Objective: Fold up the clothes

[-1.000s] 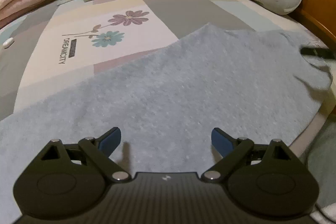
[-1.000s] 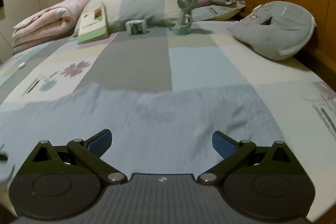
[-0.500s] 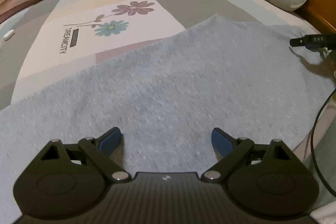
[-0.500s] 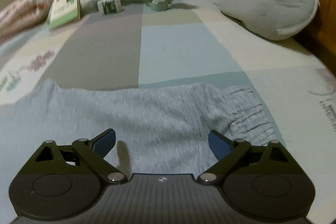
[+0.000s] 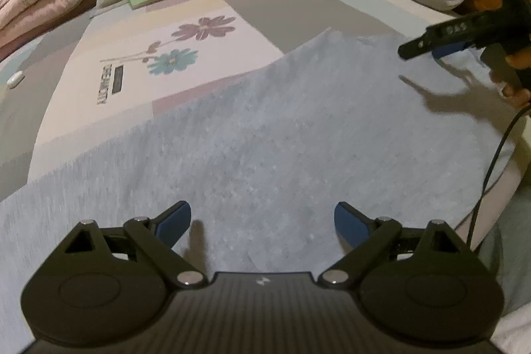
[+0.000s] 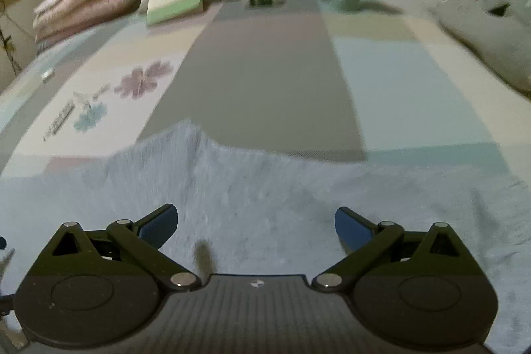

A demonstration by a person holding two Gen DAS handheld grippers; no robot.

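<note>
I am holding my left claw [image 5: 262, 218] and right claw [image 6: 255, 219] with jaws apart, gripping nothing, hovering over the light-blue knit garment [image 5: 298, 138], which is lying flat on the bed [image 5: 232, 2], stretching from 9 to 3 o'clock.

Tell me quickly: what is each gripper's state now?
Left gripper: open, holding nothing, over the light blue garment.
Right gripper: open, holding nothing.
</note>
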